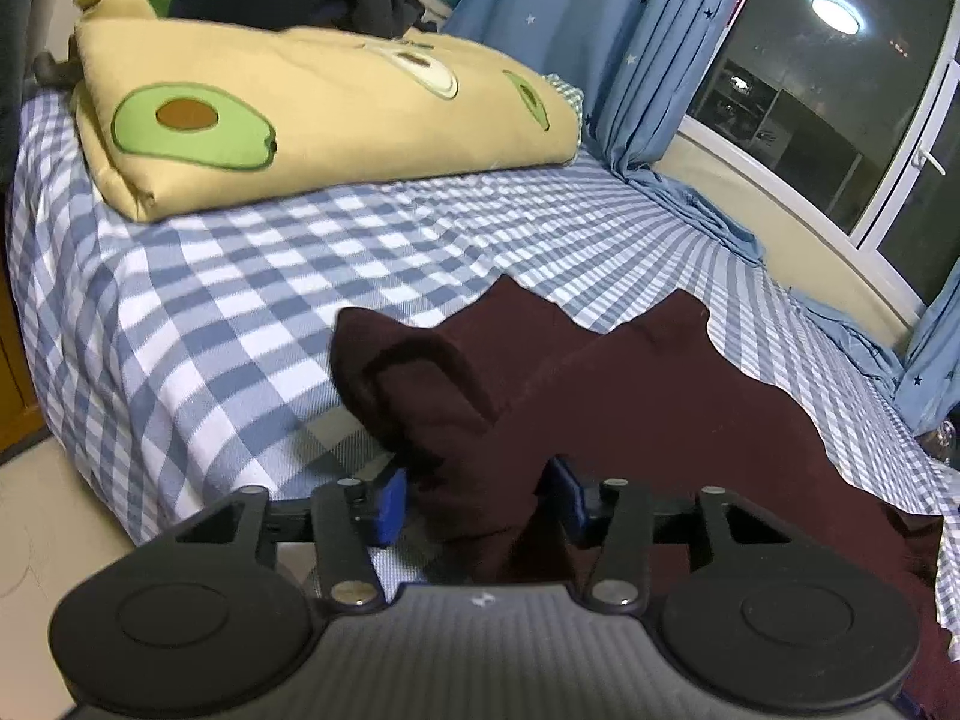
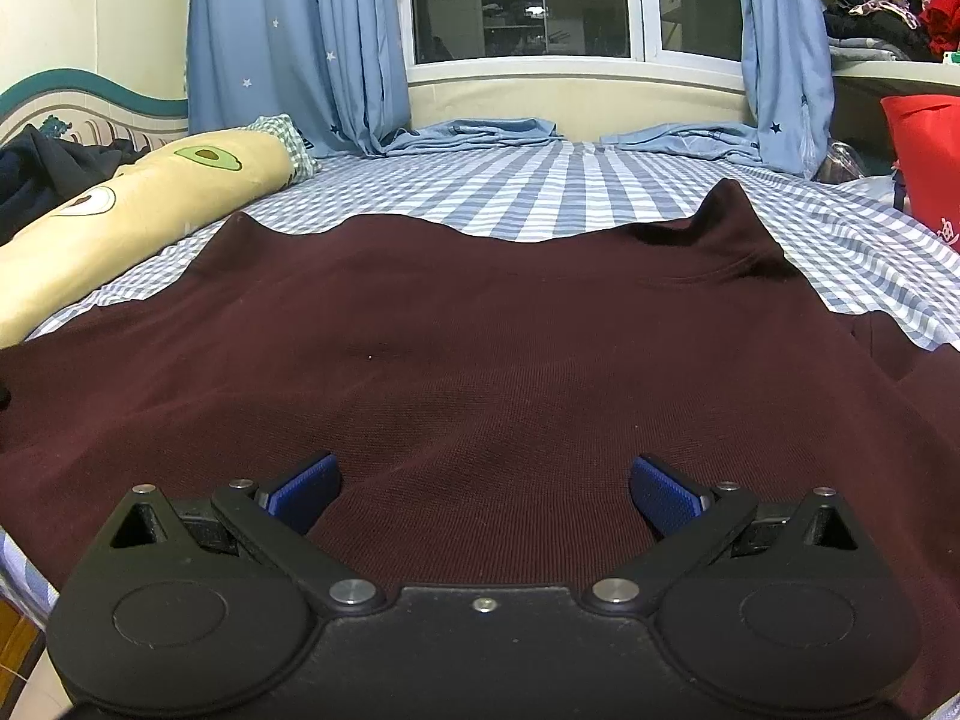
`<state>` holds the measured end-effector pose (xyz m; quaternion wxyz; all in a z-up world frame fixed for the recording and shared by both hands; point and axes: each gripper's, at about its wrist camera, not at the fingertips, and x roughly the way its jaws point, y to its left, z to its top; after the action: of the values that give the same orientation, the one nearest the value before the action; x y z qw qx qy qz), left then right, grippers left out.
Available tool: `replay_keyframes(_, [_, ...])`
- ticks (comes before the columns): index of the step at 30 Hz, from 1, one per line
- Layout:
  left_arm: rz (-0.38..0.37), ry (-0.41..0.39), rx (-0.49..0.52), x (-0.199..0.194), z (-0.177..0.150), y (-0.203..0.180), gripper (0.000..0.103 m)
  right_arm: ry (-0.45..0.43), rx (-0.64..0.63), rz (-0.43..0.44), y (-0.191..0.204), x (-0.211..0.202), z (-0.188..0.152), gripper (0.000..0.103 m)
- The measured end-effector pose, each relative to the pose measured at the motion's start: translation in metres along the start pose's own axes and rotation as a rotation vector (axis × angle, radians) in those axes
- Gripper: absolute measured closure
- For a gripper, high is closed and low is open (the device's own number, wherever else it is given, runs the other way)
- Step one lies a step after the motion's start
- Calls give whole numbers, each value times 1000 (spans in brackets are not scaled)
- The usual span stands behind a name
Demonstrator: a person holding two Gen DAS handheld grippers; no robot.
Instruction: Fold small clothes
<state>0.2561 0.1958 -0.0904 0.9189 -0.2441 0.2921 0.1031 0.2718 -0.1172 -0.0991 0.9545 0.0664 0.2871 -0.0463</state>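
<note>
Pinching maroon shirt [image 1: 630,396] sleeve bunch in my left gripper [image 1: 480,498]; right gripper [image 2: 485,486] spread wide, empty; grip deeper before folding

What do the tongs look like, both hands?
Same build on both: left tongs and right tongs have matte black bodies, round black discs either side, silver pivot pins, black linkage arms and blue ribbed pads. No cables, sleeves or hands in view.
</note>
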Motion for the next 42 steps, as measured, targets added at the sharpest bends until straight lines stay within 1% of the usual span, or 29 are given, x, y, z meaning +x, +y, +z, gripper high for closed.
replay_keyframes(4, [-7,25,-33,7,-2,5,48,1,0,4,-1,0,0,0])
replay_keyframes(6, [-10,11,-30,6,-2,4,55,1,1,5,-1,0,0,0])
replay_keyframes(8, [-16,-7,-7,2,-1,-1,65,1,1,5,-1,0,0,0])
replay_keyframes(11, [-28,-48,18,-5,0,-11,73,2,1,5,0,0,0,0])
replay_keyframes(14, [-61,-103,64,-15,1,-26,76,2,4,10,-1,0,0,0])
replay_keyframes(18, [-140,-150,132,-29,11,-53,78,5,4,18,-2,-1,0,0])
replay_keyframes(21, [-206,-190,210,-40,16,-84,79,12,1,44,-7,-5,6,0])
replay_keyframes(23, [-254,-218,275,-47,16,-109,79,-25,18,54,-14,-15,7,0])
replay_keyframes(26, [-352,-229,360,-56,10,-148,80,-97,20,26,-27,-37,4,0])
replay_keyframes(29, [-457,-209,451,-61,-9,-191,80,-120,2,-39,-46,-55,0,0])
replay_keyframes(31, [-510,-190,521,-60,-27,-214,80,-124,4,-77,-62,-67,-6,0])
replay_keyframes(33, [-547,-166,591,-58,-48,-233,80,-130,8,-122,-78,-80,-14,0])
replay_keyframes(35, [-571,-127,651,-53,-69,-246,81,-130,8,-160,-93,-89,-22,0])
replay_keyframes(37, [-591,-52,694,-43,-88,-254,80,-127,-1,-194,-106,-99,-31,0])
replay_keyframes(40, [-590,73,727,-23,-110,-257,80,-131,-7,-216,-120,-108,-40,0])
replay_keyframes(42, [-576,108,740,-15,-121,-254,79,-139,-12,-217,-126,-112,-42,0])
